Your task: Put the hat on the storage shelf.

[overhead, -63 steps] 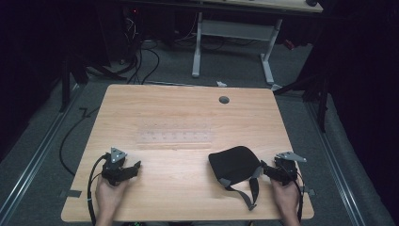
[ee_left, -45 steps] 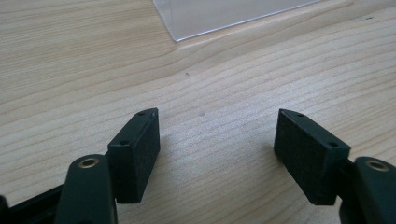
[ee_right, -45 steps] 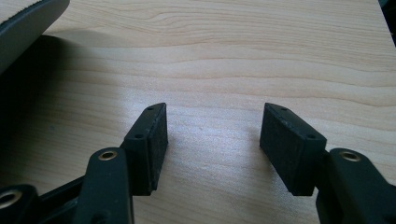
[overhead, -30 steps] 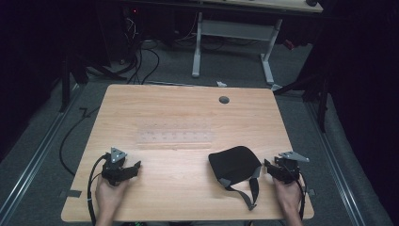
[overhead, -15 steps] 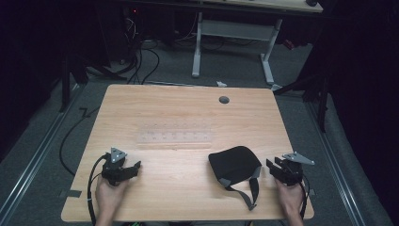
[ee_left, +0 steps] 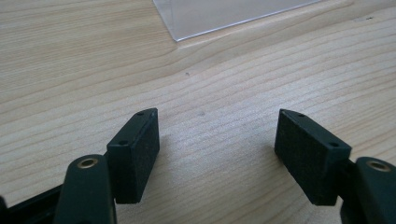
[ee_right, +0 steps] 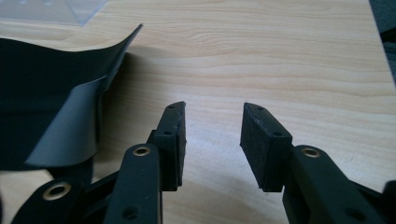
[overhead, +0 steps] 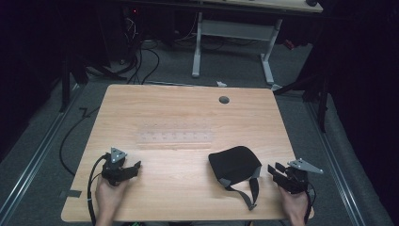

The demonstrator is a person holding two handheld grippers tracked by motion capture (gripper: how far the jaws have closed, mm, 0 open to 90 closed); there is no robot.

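The black pouch (overhead: 234, 165) lies near right on the worktop (overhead: 188, 113). The right tool (overhead: 280, 173) just beside it has just been narrowing, nothing gripped; left tool (overhead: 129, 169) open, empty (idle). Next, probably: reach the strap (overhead: 253, 190).

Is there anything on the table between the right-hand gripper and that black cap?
Nothing visible. Bare wood separates the right gripper from the black cap just to its left. Its jaws, which have just been closing, have nothing between them. The clear plastic sheet lies farther back on the table, off that path.
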